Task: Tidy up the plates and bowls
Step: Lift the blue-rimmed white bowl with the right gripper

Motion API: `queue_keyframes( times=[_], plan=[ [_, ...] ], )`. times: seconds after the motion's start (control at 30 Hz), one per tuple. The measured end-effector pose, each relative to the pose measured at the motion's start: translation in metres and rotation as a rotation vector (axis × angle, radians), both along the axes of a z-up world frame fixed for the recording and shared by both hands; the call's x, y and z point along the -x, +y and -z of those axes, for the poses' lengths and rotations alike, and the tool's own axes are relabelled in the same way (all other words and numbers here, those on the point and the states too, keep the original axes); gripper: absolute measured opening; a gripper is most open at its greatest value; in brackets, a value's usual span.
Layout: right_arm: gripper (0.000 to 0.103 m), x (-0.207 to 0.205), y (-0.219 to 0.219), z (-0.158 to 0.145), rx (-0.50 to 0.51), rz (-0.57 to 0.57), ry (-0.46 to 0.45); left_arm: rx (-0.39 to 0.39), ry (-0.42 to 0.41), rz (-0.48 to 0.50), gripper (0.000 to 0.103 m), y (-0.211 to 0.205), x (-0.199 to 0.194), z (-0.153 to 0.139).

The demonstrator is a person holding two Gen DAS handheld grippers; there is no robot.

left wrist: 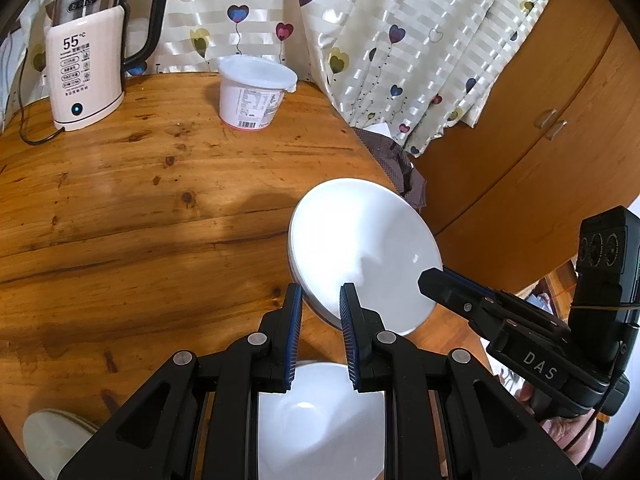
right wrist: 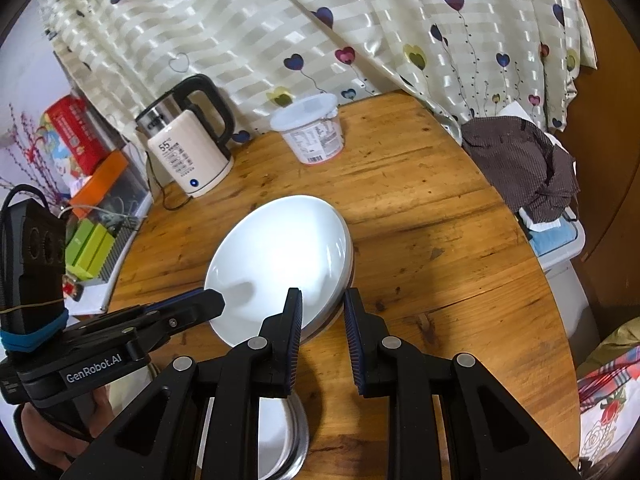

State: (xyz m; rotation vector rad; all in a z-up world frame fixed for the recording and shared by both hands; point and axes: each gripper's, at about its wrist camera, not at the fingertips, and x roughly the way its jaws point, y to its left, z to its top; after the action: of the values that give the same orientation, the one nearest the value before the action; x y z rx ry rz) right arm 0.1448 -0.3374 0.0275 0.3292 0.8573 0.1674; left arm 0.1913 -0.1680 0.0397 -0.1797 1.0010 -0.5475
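A white plate (left wrist: pixel 360 240) (right wrist: pixel 280 248), seemingly with a second one under it, hangs tilted above the round wooden table (left wrist: pixel 120 208). My left gripper (left wrist: pixel 320 296) is shut on its near-left rim and shows in the right wrist view as a black finger (right wrist: pixel 212 300) at the plate's edge. On the opposite rim my right gripper (right wrist: pixel 322 300) is also shut, its fingertip (left wrist: pixel 430 278) reaching in from the right. Beneath the left gripper stands a white bowl (left wrist: pixel 320 412) (right wrist: pixel 276 432). Another white dish (left wrist: pixel 52 440) lies at the lower left.
An electric kettle (left wrist: pixel 86 64) (right wrist: pixel 188 152) with its cord and a lidded white tub (left wrist: pixel 254 94) (right wrist: pixel 312 132) stand at the table's far side before a heart-print curtain (right wrist: pixel 320 20). A brown cloth (right wrist: pixel 520 160) lies off the right edge, with boxes (right wrist: pixel 80 140) to the left.
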Motion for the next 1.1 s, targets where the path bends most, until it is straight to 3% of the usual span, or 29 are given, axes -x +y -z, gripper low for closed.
queue_keyframes(
  times=[0.77,0.87,0.93,0.97,1.0,1.03,1.1],
  plan=[
    [0.021,0.038,0.034,-0.024,0.007,-0.047,-0.039,0.012,-0.050,-0.036,0.020,0.031,0.040,-0.022],
    [0.010,0.043,0.043,-0.025,-0.038,-0.103,-0.043,0.073,-0.032,0.027,0.020,0.026,0.050,-0.024],
    [0.007,0.047,0.056,-0.028,0.037,-0.092,-0.061,0.009,-0.100,0.015,0.019,0.021,0.058,-0.024],
    [0.006,0.048,0.061,-0.026,0.089,-0.086,-0.072,0.030,-0.049,-0.007,0.019,0.029,0.050,-0.008],
    [0.006,0.045,0.060,-0.018,0.080,-0.091,-0.048,0.045,0.066,-0.068,0.016,0.042,0.042,0.010],
    [0.006,0.043,0.053,-0.009,0.012,-0.098,-0.009,0.046,0.107,-0.088,0.014,0.049,0.041,0.017],
    [0.007,0.046,0.048,-0.003,0.016,-0.098,-0.018,0.060,0.057,-0.054,0.014,0.056,0.049,0.016]
  ],
)
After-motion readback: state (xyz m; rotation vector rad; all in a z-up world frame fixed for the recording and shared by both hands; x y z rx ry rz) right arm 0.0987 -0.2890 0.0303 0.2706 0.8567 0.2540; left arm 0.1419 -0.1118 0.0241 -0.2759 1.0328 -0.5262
